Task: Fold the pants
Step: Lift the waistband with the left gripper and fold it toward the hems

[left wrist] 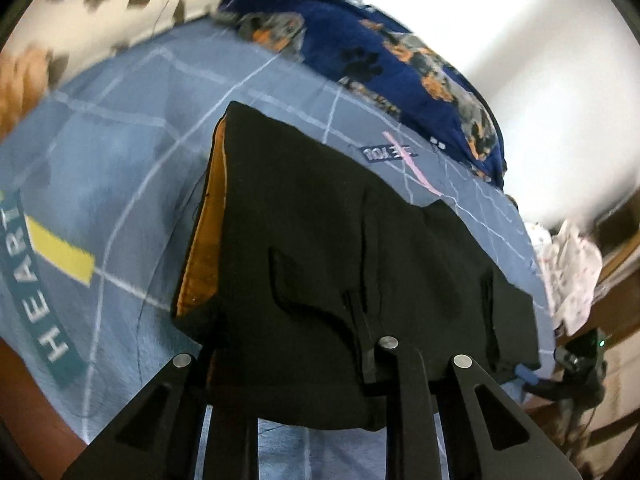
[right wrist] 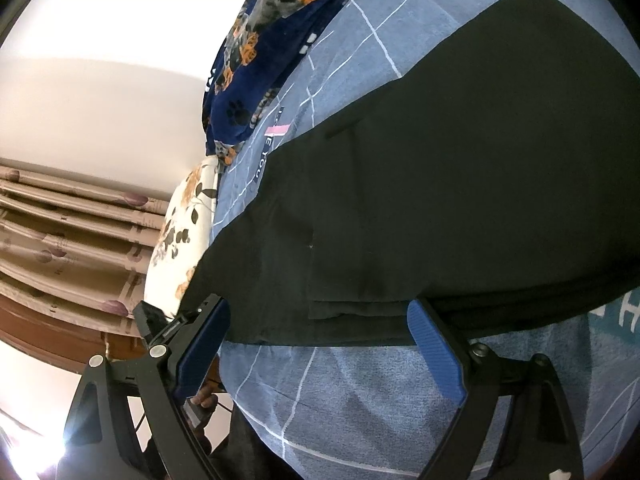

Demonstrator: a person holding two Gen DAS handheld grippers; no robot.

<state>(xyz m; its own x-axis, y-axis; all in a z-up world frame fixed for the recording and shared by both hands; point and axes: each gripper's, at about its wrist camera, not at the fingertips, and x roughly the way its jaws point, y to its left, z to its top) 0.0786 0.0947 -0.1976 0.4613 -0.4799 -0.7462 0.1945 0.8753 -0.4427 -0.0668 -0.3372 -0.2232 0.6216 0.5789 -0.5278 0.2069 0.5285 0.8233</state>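
Blue grid bedsheet (right wrist: 320, 392) backs black pants (right wrist: 440, 184). Right gripper (right wrist: 320, 344) spread wide at the hem, grasping nothing; left gripper (left wrist: 324, 356) buried under cloth, grip state indeterminate.

Both wrist cameras sit low and close over the bed (left wrist: 120, 152). Each looks forward across it. Both share the black pants (left wrist: 340, 248) and the navy blanket (right wrist: 256, 80).

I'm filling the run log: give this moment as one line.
task: fold pants | left gripper: shut on black pants | right gripper: open at pants edge | surface: blue bedsheet
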